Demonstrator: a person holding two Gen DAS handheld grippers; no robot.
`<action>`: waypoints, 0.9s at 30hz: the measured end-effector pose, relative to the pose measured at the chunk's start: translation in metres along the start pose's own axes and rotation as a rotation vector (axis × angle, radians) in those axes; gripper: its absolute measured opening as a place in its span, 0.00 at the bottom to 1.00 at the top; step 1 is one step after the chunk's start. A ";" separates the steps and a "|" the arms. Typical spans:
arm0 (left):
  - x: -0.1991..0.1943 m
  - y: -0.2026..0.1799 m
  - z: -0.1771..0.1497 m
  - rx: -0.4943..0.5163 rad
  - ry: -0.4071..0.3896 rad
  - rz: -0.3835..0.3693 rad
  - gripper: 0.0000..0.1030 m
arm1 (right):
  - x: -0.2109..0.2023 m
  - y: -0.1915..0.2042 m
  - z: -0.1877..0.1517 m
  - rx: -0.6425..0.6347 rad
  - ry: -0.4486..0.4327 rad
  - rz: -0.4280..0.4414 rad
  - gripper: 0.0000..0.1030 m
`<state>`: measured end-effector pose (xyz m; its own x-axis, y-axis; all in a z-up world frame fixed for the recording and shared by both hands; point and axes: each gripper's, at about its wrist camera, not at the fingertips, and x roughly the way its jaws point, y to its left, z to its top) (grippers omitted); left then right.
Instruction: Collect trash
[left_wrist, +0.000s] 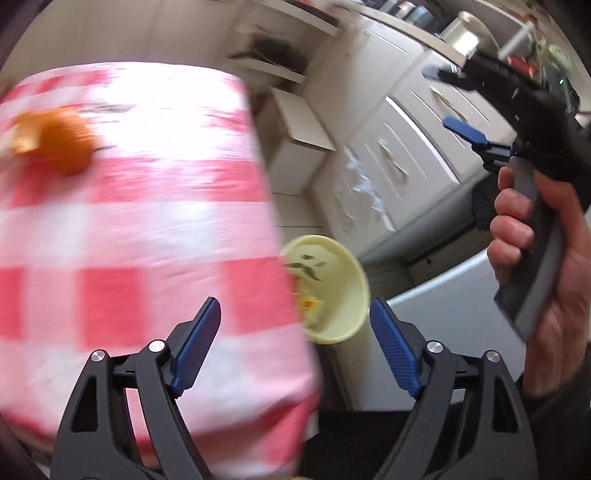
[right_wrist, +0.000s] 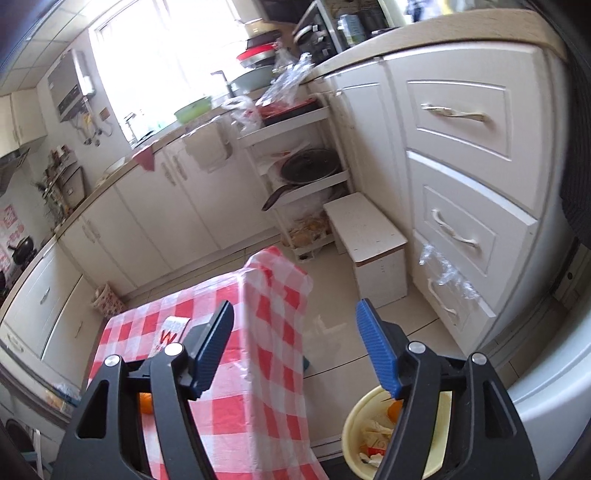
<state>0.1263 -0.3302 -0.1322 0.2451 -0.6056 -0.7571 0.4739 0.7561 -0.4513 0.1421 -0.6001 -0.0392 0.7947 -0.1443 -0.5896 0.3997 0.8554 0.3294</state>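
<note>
Both grippers' fingers (left_wrist: 295, 347) (right_wrist: 295, 354) hung spread, empty; the orange peel (left_wrist: 55, 142) at ten o'clock on the table (left_wrist: 147, 229) looked light, soft, best pinched at its edge.

Smeared by motion blur in the left wrist view — the checked tablecloth (left_wrist: 147, 229) and an orange object (left_wrist: 59, 142), its kind beyond telling. Half hidden behind the table edge: the yellow bin (left_wrist: 332, 291). In the right wrist view, masked by the right gripper (right_wrist: 295, 350) — bin contents, an orange fruit (right_wrist: 146, 402).
</note>
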 end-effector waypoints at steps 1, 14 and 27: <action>-0.016 0.015 -0.007 -0.022 -0.014 0.030 0.77 | 0.003 0.009 -0.002 -0.016 0.010 0.010 0.66; -0.187 0.113 -0.082 -0.129 -0.194 0.285 0.82 | -0.004 0.124 -0.055 -0.134 0.129 0.244 0.75; -0.217 0.218 -0.148 -0.266 -0.268 0.415 0.83 | 0.002 0.192 -0.123 -0.262 0.165 0.260 0.79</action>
<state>0.0515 0.0026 -0.1366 0.5881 -0.2596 -0.7660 0.0706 0.9599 -0.2712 0.1647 -0.3753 -0.0678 0.7616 0.1568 -0.6288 0.0483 0.9539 0.2963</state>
